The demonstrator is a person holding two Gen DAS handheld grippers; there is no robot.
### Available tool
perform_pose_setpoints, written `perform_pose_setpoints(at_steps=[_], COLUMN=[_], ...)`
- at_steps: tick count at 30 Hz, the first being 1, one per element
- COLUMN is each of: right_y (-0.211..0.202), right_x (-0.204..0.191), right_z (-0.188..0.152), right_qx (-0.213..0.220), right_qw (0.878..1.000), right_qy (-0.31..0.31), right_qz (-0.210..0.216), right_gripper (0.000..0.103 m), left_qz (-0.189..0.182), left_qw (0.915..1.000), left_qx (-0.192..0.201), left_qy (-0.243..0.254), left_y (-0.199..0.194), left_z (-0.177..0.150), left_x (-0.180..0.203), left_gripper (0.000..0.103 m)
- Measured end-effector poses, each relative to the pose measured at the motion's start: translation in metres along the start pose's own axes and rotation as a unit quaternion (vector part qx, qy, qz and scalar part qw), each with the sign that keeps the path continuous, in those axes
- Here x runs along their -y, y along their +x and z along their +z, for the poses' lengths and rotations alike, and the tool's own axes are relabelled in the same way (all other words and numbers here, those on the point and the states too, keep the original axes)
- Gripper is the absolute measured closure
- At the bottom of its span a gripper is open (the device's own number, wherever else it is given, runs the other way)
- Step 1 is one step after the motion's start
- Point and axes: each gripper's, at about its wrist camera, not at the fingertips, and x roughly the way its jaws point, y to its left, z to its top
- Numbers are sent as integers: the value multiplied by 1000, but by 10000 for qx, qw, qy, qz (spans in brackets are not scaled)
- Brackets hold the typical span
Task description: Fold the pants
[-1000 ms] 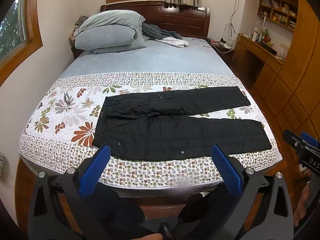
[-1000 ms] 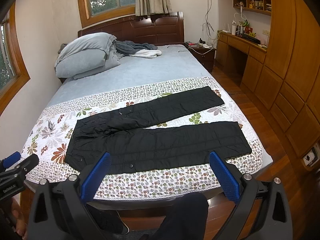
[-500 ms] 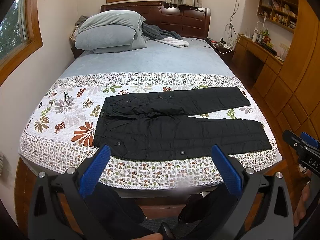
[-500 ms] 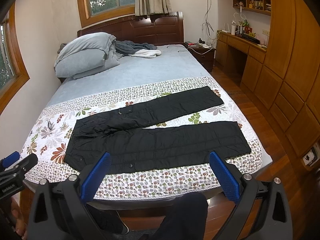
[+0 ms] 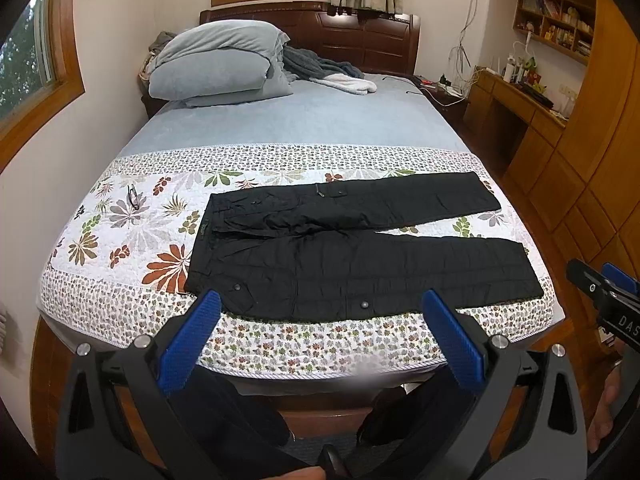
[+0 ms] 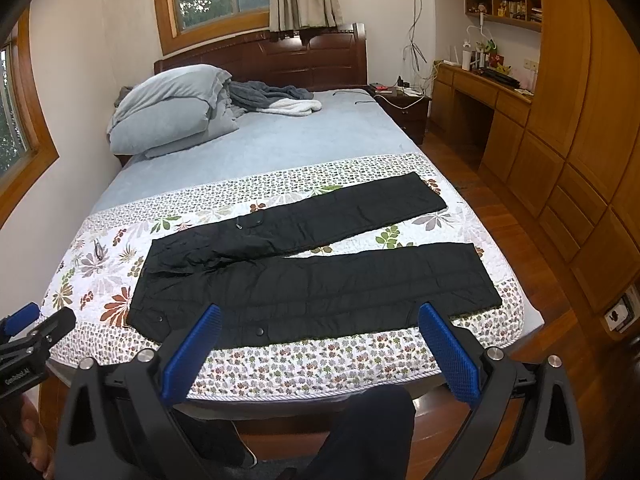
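Evidently soft, limp black pants (image 5: 352,256) lie flat, legs apart — best pinched at waistband and hem. Left gripper (image 5: 320,334) and right gripper (image 6: 318,342) are held wide open, empty.

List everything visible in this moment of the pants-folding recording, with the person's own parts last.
pants: one, black, spread flat on the quilt, waist to the left, legs apart
quilt: one, white with a flower print, across the foot of the bed
glasses: one pair, dark, on the quilt left of the pants
pillows: a grey stack, at the headboard's left
blanket: one, grey and white, bunched beside the pillows
desk: one, wooden, right wall
left gripper: blue pads, open, empty, short of the bed edge
right gripper: blue pads, open, empty, short of the bed edge
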Motion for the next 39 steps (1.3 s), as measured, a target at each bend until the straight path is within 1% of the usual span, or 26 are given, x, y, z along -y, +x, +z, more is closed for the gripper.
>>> perform_pose_setpoints(at_steps=[32,39], right_y=[0,3], right_x=[-3,-3], right_z=[4,2], right_qx=[-32,-47], right_qw=[10000,10000], right_qy=[-24,-28], right_qz=[10,9], right_gripper=[3,3], left_qz=[-14,-75], left_qw=[10000,10000], left_qx=[-14,-59], left_qy=[21,-4], left_y=[-1,4], left_z=[1,0], left_x=[1,-3], left_gripper=[3,3])
